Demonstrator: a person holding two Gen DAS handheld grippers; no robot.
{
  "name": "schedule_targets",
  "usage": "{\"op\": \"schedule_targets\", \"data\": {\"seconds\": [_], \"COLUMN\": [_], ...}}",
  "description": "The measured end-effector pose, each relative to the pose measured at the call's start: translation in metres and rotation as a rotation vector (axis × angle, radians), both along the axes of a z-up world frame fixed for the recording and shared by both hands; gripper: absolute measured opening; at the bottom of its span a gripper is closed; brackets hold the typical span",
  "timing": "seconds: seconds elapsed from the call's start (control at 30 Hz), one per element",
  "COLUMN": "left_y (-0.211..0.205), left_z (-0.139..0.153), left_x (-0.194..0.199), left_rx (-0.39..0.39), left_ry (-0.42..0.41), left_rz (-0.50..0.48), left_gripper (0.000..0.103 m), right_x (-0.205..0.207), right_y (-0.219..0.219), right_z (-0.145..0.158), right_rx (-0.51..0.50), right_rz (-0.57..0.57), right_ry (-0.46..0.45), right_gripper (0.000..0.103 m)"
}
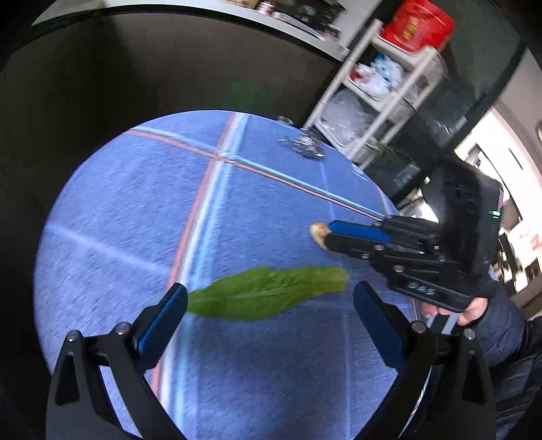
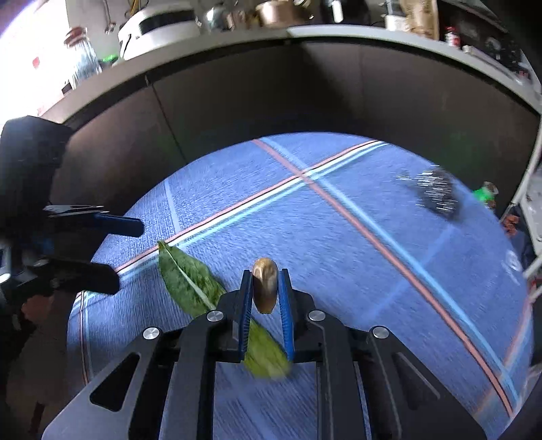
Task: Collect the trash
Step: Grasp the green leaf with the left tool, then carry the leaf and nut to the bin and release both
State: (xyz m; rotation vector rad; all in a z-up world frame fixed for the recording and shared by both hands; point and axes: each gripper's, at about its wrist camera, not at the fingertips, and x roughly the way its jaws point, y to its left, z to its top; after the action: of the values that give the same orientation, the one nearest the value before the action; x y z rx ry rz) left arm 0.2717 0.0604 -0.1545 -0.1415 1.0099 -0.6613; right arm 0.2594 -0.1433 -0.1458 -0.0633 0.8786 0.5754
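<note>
Right gripper (image 2: 266, 287) clamped on a small brown-tan scrap (image 2: 265, 289), pinched upright between the blue pads and lifted clear of the cloth. Left gripper (image 1: 271, 298) spread wide, holding nothing, hovering over the green leaf (image 1: 267, 292).

Round table under a blue cloth (image 1: 118, 210) crossed by pink, white and pale-blue stripes. Dark cabinet front (image 2: 271, 94) curving behind it, cluttered countertop above. White shelf rack (image 1: 376, 91) past the table's far edge, red container (image 1: 418, 25) on top, plastic bags below.

Long green leaf flat on the cloth, lying crosswise between the left gripper's fingers without touching either; seen from the right wrist, its far end tucked beneath the right gripper. Crumpled dark, shiny wrapper (image 1: 306, 147) near the far rim, well apart from the leaf. Part of a hand (image 1: 474, 309) gripping the right handle.
</note>
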Motion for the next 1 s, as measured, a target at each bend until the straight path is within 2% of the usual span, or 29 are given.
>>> {"op": "schedule_targets", "data": {"seconds": [0.13,0.23,0.33,0.4,0.47,0.53,0.6,0.67,0.87,0.93,0.97,1.0], "left_y": [-0.042,-0.084,-0.11,-0.116,-0.115,-0.11,-0.103,-0.1,-0.114,-0.12,-0.122,-0.122], "left_z": [0.001,-0.007,-0.02,-0.028,-0.028,-0.027,-0.024,-0.024,-0.024,-0.022,-0.02,-0.019], "left_x": [0.005,0.005,0.006,0.006,0.003,0.001,-0.001,-0.005,-0.014,-0.016,-0.019,-0.02], "left_rx": [0.069,0.184,0.273,0.313,0.326,0.331,0.359,0.389,0.497,0.512,0.527,0.531], "left_ry": [-0.029,-0.053,-0.021,0.007,0.004,0.008,0.004,0.002,-0.03,-0.035,-0.041,-0.038], "left_rz": [-0.13,-0.272,-0.363,-0.383,-0.382,-0.357,-0.318,-0.297,-0.249,-0.238,-0.224,-0.215], "left_gripper": [0.098,0.096,0.092,0.089,0.085,0.074,0.053,0.043,0.044,0.03,0.018,0.014], "right_x": [-0.032,-0.051,-0.064,-0.069,-0.076,-0.08,-0.084,-0.088,-0.1,-0.106,-0.109,-0.112], "right_y": [-0.038,-0.053,-0.064,-0.069,-0.076,-0.082,-0.084,-0.086,-0.094,-0.099,-0.101,-0.103], "right_z": [0.009,0.008,0.007,0.009,0.011,0.014,0.015,0.016,0.02,0.024,0.025,0.026], "right_rx": [0.052,0.062,0.072,0.074,0.081,0.094,0.104,0.113,0.138,0.144,0.146,0.15], "right_rz": [-0.053,-0.072,-0.086,-0.09,-0.095,-0.1,-0.1,-0.101,-0.117,-0.122,-0.125,-0.129], "right_ry": [0.009,0.027,0.034,0.032,0.026,0.021,0.02,0.017,0.015,0.01,0.007,0.003], "right_gripper": [0.014,0.014,0.014,0.014,0.014,0.014,0.014,0.015,0.015,0.015,0.015,0.015]}}
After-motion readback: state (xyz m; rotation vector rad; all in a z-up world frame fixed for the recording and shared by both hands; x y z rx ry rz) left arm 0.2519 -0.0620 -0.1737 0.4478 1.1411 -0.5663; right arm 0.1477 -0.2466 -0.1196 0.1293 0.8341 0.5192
